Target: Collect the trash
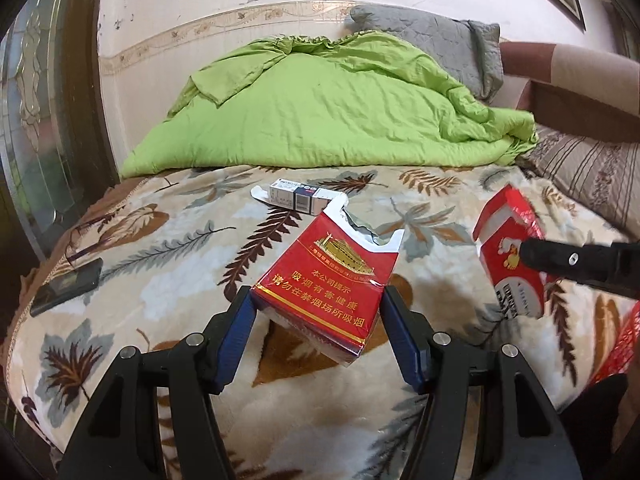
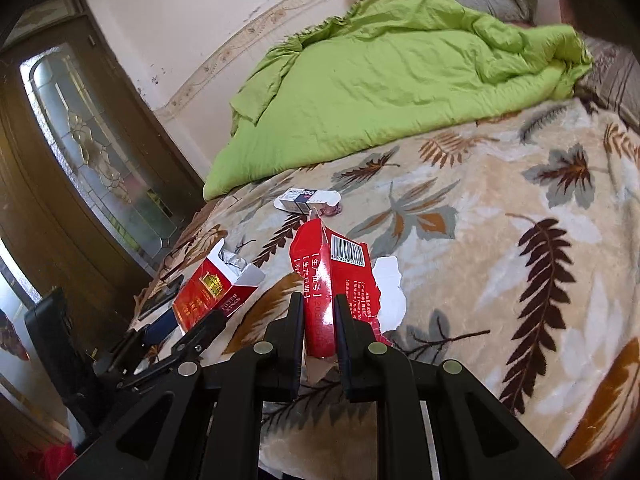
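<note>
From the left wrist, the left gripper [image 1: 318, 300] has its blue-padded fingers [image 1: 240, 320] pinching the base of a red cigarette pack [image 1: 326, 276], held clear of the leaf-patterned blanket [image 1: 160, 248] on the bed, its long axis running away from the fingers and its torn-open top pointing toward the green quilt [image 1: 320, 112]. Beyond it a small white and blue box [image 1: 298, 198] lies flat on the blanket, its long axis crosswise; I judge it the next piece to collect, and it sits nearer this hand's line than the other's. At right, the right gripper's black finger crosses a torn red carton [image 1: 510, 256], hiding part of it. From the right wrist, the right gripper [image 2: 320, 312] has its fingers [image 2: 294, 320] pressed together on that carton [image 2: 324, 276], edge-on and lengthwise. The small box [image 2: 304, 198] lies straight ahead, partly hidden behind the carton's tip; something pinkish beside it is too small to identify. No bin shows in either view.
</note>
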{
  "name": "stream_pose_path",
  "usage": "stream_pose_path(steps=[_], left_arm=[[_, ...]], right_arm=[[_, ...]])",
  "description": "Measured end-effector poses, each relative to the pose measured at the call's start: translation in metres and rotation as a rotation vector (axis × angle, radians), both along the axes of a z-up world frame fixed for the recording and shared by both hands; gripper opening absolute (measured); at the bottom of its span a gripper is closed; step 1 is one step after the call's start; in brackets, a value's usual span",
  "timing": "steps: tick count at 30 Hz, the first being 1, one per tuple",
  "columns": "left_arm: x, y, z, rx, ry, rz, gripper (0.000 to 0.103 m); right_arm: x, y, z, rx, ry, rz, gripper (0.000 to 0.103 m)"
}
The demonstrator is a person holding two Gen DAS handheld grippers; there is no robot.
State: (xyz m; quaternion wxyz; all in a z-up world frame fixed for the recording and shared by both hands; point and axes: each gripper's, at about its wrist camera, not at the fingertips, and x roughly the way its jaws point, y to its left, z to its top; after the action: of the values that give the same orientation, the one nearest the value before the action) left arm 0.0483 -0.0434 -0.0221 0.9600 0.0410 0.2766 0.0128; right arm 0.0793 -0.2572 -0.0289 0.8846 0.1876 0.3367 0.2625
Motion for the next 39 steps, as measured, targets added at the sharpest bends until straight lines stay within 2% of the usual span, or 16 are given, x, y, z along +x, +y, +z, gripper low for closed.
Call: stream_pose_path(steps=[8,23,28,34,39], left_arm=[[0.008,0.001,-0.004,0.012,0.007,0.006,0.063],[0.009,0.0,-0.006,0.01,-0.009,0.001,0.063],[0.008,0.001,-0.005,0.007,-0.009,0.001,0.063],[0.006,0.007,-0.004,-0.014,-0.008,0.01,0.063],[0.005,0.009,-0.004,-0.02,-0.007,0.013,0.063]], right_arm=[[0.01,0.004,-0.004,0.013,0.02,0.003,0.015],[0.009,0.013,-0.003,-0.061,0.002,-0.013,0.016],[0.004,0.018,-0.001,-0.142,-0.027,-0.055,0.016],[-0.002,0.037,0.002,-0.341,-0.083,-0.146,0.016],[-0.005,0.045,0.002,-0.442,-0.108,-0.188,0.015]])
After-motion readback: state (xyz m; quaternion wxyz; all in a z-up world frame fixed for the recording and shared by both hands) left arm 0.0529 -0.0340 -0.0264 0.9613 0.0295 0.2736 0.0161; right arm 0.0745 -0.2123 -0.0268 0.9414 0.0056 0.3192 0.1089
